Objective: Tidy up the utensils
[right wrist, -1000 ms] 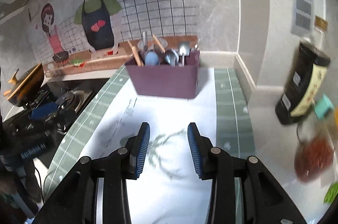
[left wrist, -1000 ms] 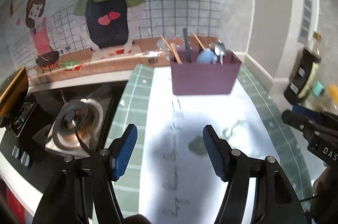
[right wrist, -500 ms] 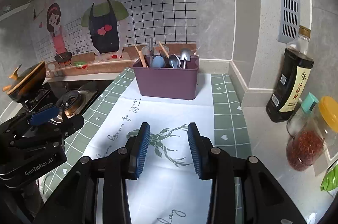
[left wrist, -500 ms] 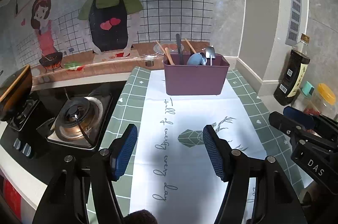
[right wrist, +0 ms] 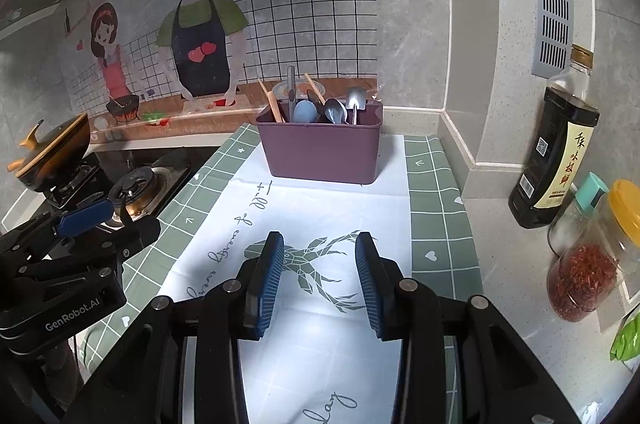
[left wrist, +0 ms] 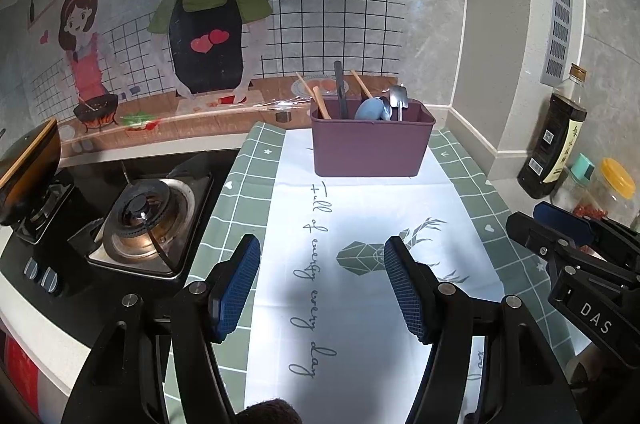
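A purple utensil bin stands at the far end of a white and green mat, also in the right wrist view. It holds chopsticks, a black handle, a blue spoon and metal spoons. My left gripper is open and empty above the mat, well short of the bin. My right gripper is open and empty above the mat, and shows at the right of the left wrist view.
A gas stove lies left of the mat with a pot on its far burner. A dark sauce bottle, a teal-capped jar and a yellow-lidded jar stand at the right by the wall.
Both grippers have pulled back from the bin, which looks smaller and farther away. Both stay open and empty.
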Demonstrator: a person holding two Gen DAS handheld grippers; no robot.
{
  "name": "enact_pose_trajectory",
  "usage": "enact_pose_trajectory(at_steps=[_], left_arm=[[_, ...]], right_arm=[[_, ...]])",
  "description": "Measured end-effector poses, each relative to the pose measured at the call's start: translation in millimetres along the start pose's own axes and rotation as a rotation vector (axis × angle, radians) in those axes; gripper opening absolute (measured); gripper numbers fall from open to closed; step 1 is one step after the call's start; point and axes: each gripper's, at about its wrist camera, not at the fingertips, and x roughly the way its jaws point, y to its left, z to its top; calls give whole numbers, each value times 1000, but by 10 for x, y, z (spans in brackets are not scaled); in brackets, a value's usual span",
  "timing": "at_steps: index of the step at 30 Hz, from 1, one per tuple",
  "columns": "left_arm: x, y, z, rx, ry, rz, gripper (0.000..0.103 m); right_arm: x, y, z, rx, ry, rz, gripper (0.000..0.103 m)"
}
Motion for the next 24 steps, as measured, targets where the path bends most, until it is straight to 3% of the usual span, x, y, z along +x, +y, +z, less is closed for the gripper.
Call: enact_pose_trajectory(at_steps=[24], left_arm=[[24,3,10,-1,3,-3,65]], right_arm=[[-23,-25,-1,7,-5,-9,35]])
